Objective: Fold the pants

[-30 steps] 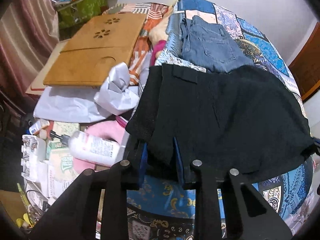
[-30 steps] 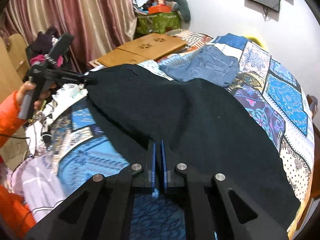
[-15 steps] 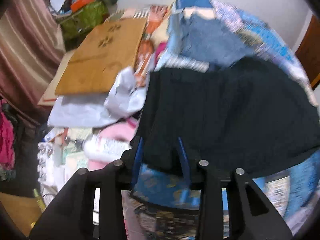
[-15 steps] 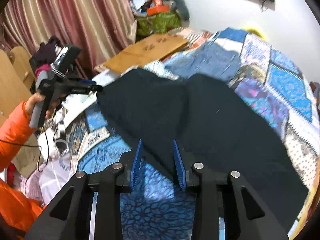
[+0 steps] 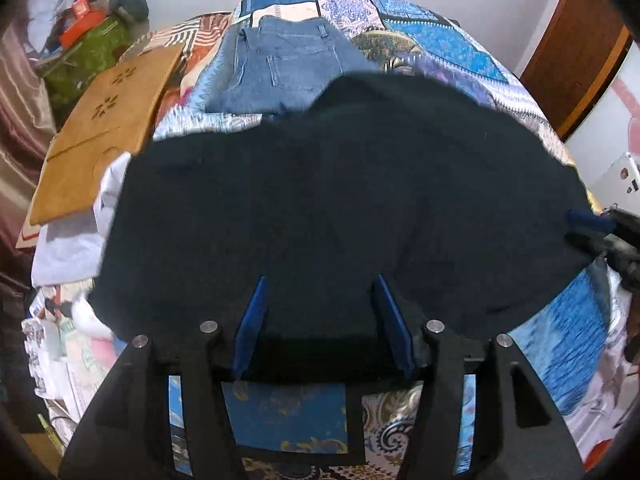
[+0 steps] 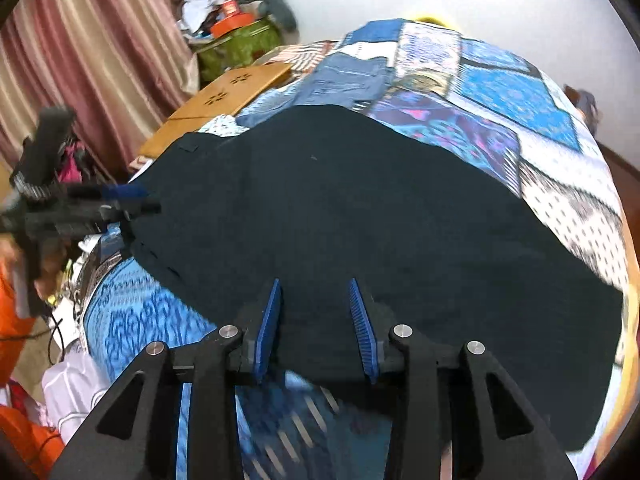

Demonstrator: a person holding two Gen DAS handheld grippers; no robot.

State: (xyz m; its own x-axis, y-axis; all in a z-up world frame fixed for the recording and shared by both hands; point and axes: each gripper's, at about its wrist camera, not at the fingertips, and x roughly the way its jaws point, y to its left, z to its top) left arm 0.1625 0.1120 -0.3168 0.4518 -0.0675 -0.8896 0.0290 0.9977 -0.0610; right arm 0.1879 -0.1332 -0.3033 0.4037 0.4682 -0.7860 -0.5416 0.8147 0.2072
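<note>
- A patchwork bedspread [image 5: 440, 40] is covering the bed; folded jeans [image 5: 288, 68] are lying at 12 o'clock, a wooden board [image 5: 100, 136] at 10 o'clock.
- The black pants [image 5: 340, 200] are lying flat, their near edge between both claws' pads.
- The left gripper [image 5: 322, 320] has just been opening, released; the right gripper [image 6: 316, 328] is released too.
- Both are pointing steeply down.
</note>
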